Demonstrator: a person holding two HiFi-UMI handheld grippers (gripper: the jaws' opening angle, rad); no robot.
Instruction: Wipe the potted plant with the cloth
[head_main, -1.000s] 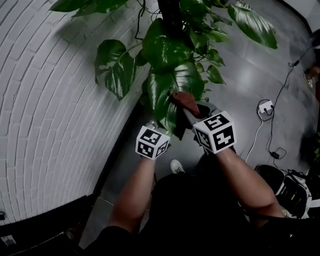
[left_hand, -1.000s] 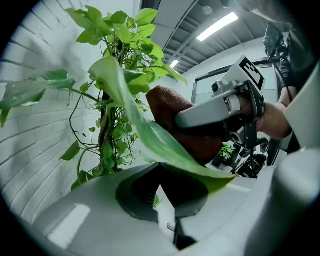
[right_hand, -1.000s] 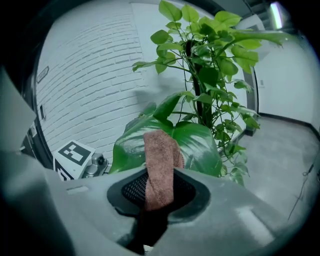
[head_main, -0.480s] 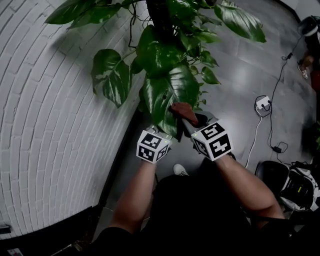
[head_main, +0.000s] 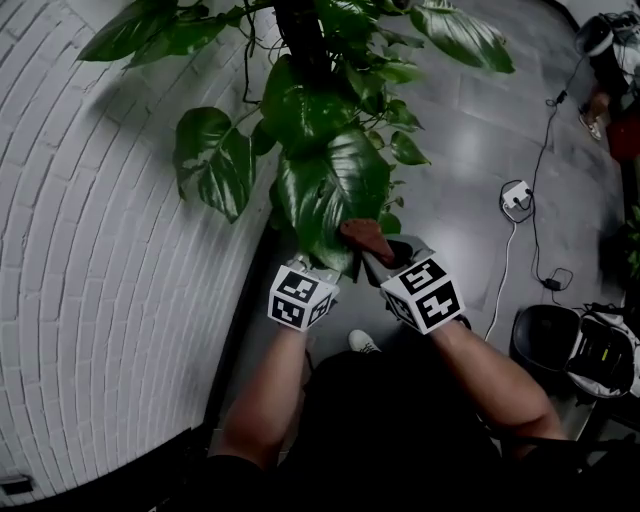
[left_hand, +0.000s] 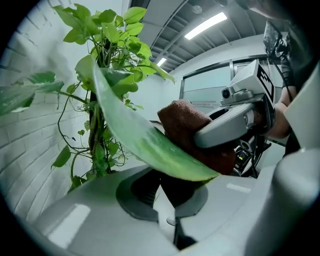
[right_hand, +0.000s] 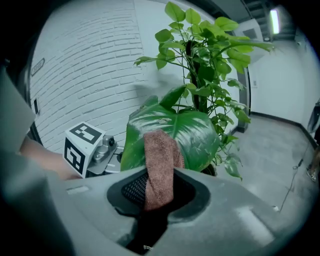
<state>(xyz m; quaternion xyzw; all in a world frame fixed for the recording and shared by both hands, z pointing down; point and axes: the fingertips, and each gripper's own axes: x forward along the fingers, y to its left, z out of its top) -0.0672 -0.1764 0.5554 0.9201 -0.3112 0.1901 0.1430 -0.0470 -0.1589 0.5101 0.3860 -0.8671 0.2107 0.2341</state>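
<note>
The potted plant climbs a dark pole (head_main: 300, 40) with broad green leaves. One large glossy leaf (head_main: 330, 190) hangs toward me. My right gripper (head_main: 378, 252) is shut on a brown cloth (head_main: 364, 237), which lies pressed on that leaf's lower right part. In the right gripper view the cloth (right_hand: 159, 165) rises from the right gripper (right_hand: 157, 195) against the leaf (right_hand: 197, 132). My left gripper (head_main: 318, 268) sits at the leaf's lower tip. In the left gripper view the leaf (left_hand: 140, 137) runs edge-on out of the left gripper (left_hand: 172, 192), with the cloth (left_hand: 182, 122) on its far side.
A white brick wall (head_main: 90, 280) curves along the left. The grey floor holds a white power strip (head_main: 515, 195) with cables, a black bin (head_main: 540, 345) and a bag (head_main: 603, 355) at the right. My shoe (head_main: 362, 341) is under the grippers.
The right gripper has drawn the cloth a little down the big leaf toward its tip. The left gripper has stayed at the leaf's lower end.
</note>
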